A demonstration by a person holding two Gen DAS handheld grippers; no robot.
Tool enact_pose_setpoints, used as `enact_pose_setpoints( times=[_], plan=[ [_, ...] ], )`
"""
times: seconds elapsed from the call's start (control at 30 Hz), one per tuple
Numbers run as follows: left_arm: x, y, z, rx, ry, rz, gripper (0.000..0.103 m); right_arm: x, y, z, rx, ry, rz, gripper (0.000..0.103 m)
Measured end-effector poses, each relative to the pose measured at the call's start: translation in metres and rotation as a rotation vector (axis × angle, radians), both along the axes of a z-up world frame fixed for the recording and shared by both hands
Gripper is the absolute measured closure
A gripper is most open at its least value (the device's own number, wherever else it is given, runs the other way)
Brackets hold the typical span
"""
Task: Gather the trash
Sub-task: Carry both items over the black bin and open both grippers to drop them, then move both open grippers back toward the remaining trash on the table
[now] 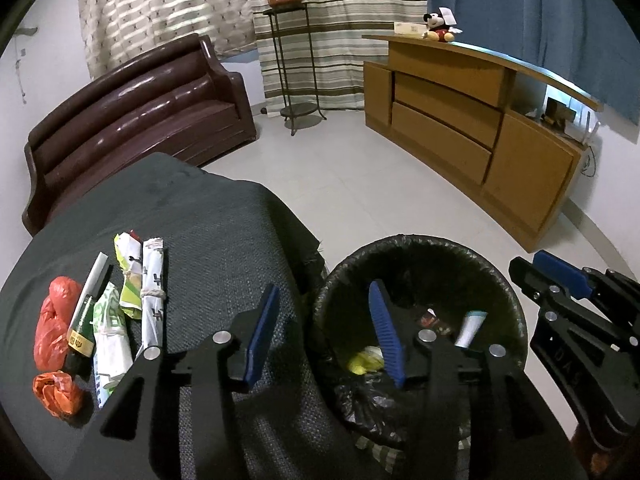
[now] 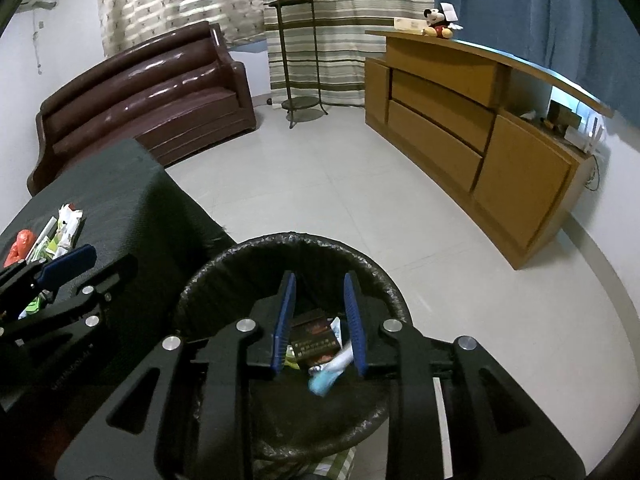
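- The left gripper (image 1: 324,334) hung with its fingers spread wide and nothing between them, straddling the gap between the counter (image 1: 224,216) edge and the bin (image 1: 416,320) rim.
- The right gripper (image 2: 320,320) sat above the bin (image 2: 296,340) mouth, fingers released and apart; a pale blue tube (image 2: 326,376) lay blurred below them, touching neither pad.
- Trash stayed near the counter's left side: two orange bags (image 1: 52,332), a green-labelled tube (image 1: 82,328) and rolled paper wrappers (image 1: 154,292), all close together and well back from the right-hand edge.
- Inside the bin lay a yellow scrap (image 1: 366,360), a dark box (image 2: 314,340) and the tube (image 1: 472,326); the black liner hid the bottom.
- Open tiled floor (image 2: 320,184) spread beyond the bin to the sofa (image 2: 144,92) and wooden cabinet (image 2: 472,120).
- The counter's near edge and the bin's base were cut off by the gripper bodies; print on the wrappers was unreadable.
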State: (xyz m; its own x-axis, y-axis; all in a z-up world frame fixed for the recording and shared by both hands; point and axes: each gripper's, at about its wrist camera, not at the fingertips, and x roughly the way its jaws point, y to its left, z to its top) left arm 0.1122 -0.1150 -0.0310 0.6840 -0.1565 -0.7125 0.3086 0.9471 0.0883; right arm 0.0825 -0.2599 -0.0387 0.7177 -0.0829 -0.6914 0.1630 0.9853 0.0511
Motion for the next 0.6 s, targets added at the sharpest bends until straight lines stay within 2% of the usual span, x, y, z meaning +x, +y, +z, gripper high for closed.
enact_pose_setpoints(
  times=[0.17,0.27,0.6],
  plan=[
    [0.0,0.001,0.005,-0.008,-0.005,0.006,0.053,-0.002,0.003,0.006,0.0,-0.015,0.003,0.076],
    [-0.003,0.007,0.01,-0.017,-0.01,0.013,0.05,-0.005,0.008,0.009,0.0,-0.024,0.013,0.071],
    [-0.019,0.051,0.02,-0.021,-0.027,0.084,0.043,-0.014,0.047,0.017,-0.002,-0.031,0.088,0.061]
  ],
)
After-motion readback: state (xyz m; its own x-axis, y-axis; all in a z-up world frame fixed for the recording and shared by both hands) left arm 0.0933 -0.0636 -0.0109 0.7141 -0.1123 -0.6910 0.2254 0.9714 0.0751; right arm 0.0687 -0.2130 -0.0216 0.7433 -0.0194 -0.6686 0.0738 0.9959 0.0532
